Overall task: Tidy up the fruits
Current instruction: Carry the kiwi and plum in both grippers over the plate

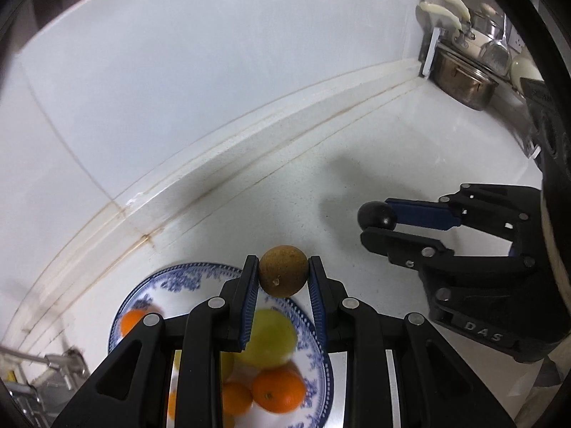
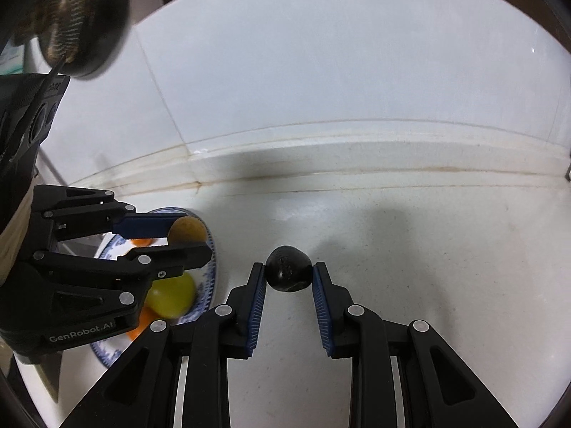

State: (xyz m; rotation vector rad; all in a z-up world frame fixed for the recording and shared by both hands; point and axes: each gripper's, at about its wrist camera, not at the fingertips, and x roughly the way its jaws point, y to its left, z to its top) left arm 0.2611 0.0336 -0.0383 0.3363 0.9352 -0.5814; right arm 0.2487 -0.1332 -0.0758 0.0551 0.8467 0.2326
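My left gripper (image 1: 283, 271) is shut on a round brown fruit (image 1: 283, 275) and holds it above the far rim of a blue-and-white plate (image 1: 171, 278). The plate holds a yellow-green fruit (image 1: 273, 337) and several oranges (image 1: 279, 388). My right gripper (image 2: 289, 271) is shut on a small black fruit (image 2: 289, 268) above the white counter, to the right of the plate (image 2: 210, 278). In the right wrist view the left gripper (image 2: 189, 237) shows at the left with the brown fruit (image 2: 188, 230). In the left wrist view the right gripper (image 1: 374, 219) shows at the right with the black fruit (image 1: 376, 215).
A white tiled wall and raised ledge (image 1: 228, 157) run behind the counter. A steel pot (image 1: 464, 82), glass jars and cream-handled utensils (image 1: 449, 7) stand in the far right corner. A metal rack (image 1: 53, 371) sits at the lower left.
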